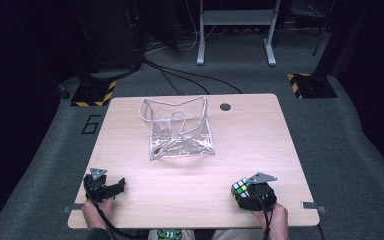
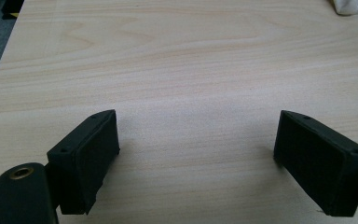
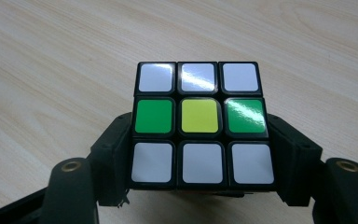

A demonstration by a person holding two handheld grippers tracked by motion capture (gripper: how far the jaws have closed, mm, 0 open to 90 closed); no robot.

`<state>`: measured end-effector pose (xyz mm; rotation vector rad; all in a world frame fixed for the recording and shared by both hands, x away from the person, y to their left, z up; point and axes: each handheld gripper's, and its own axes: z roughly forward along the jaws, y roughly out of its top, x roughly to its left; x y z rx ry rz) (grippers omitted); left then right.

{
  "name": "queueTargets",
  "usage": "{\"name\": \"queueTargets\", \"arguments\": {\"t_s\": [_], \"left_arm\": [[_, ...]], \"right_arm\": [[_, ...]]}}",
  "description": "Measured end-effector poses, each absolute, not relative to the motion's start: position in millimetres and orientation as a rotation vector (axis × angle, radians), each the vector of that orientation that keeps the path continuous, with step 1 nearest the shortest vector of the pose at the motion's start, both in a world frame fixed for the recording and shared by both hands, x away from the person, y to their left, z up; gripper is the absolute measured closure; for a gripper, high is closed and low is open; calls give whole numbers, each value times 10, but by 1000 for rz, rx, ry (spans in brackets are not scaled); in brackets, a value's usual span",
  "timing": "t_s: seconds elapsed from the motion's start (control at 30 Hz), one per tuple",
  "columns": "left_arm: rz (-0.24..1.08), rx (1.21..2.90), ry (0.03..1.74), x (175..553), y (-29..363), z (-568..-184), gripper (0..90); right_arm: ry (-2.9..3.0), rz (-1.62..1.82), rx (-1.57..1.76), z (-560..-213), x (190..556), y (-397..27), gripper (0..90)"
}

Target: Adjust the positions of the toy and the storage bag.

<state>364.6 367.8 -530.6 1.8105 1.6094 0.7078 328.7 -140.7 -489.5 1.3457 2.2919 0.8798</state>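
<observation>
While the puzzle cube (image 3: 203, 125) sits between the right tool (image 3: 200, 163) jaws at the near right corner of the counter (image 1: 260, 145), the job looks barely begun: likely grab the cube and drop it in the clear plastic bag (image 1: 179, 128), judging from the layout. Cube face toward the camera reads white row, green-yellow-green row, white row. Black pads flank both cube sides and look flush against them in the right gripper view, so call it pinched, though the grip may not be fully firm; cube looks to be at counter level, not lifted. From the high view the cube pokes out of the tool's front, toward the middle of the counter. Left: lift, carry across to the bag, release inside. Bag stands open-mouthed, crumpled, at the centre toward the far edge, well apart from the cube. Left tool (image 1: 111, 186) rests at the near left corner, jaws spread wide with only bare wood between them, holding nothing. Both hands grip their tools at the near edge.
</observation>
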Motion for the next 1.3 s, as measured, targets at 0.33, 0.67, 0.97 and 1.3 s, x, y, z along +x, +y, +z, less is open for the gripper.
{"name": "queueTargets", "arguments": {"t_s": [0.33, 0.67, 0.97, 1.3], "left_arm": [[705, 1811, 1613, 3645, 3678, -5305, 135], [707, 1810, 1613, 3645, 3677, -5305, 135], [705, 1816, 1613, 3644, 3681, -5303, 135], [708, 1816, 1610, 3645, 3682, -5304, 135]], "right_arm": [[2298, 870, 1335, -4882, 3296, -1385, 333], [2287, 883, 1311, -4804, 3340, -1351, 333], [2280, 910, 1281, -4714, 3411, -1274, 333], [2298, 910, 1244, -4648, 3484, -1146, 333]]}}
